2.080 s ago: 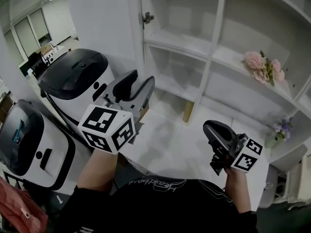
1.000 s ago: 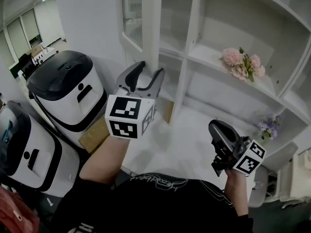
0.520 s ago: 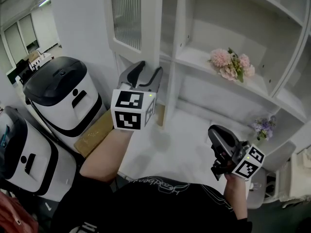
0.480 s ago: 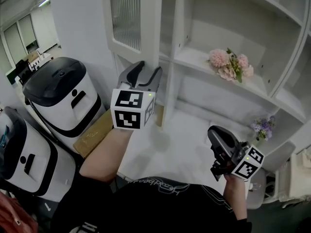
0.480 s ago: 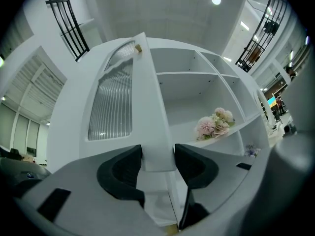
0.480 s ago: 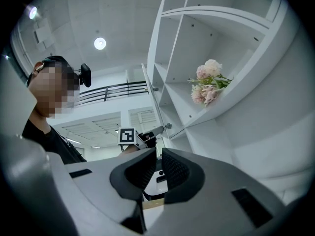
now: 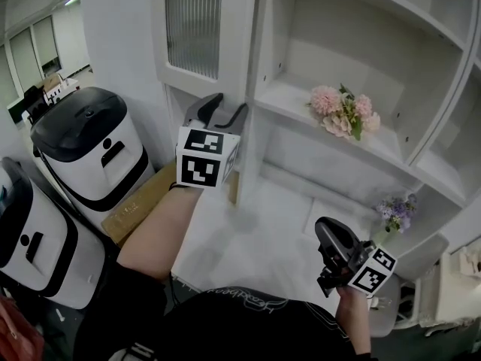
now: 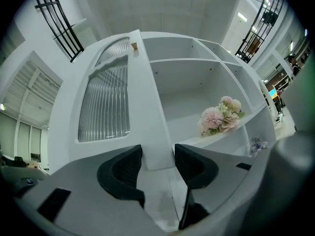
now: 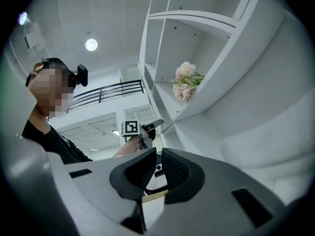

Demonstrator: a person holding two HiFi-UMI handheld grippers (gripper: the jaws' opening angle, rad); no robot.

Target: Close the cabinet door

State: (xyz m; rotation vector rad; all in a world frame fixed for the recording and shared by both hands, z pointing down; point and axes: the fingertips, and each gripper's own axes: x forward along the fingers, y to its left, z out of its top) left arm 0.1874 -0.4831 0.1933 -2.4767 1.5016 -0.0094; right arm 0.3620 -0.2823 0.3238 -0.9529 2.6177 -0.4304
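Cabinet door [image 7: 197,28] has swung nearer shut, edge between left gripper [image 8: 157,161] jaws.

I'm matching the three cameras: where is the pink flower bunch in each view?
Head view: pink flower bunch right of centre, upper half.
Left gripper view: right of centre, mid-height.
Right gripper view: above centre, slightly right.
Shared landmark: the white shelf under it.

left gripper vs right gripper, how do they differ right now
The left gripper has jaws wide apart with the lower edge of the cabinet door between them; the right gripper has jaws close together on nothing. The left gripper is up at the cabinet door; the right gripper is low by the person's body, clear of the shelves. Both share the same grey two-jaw build.
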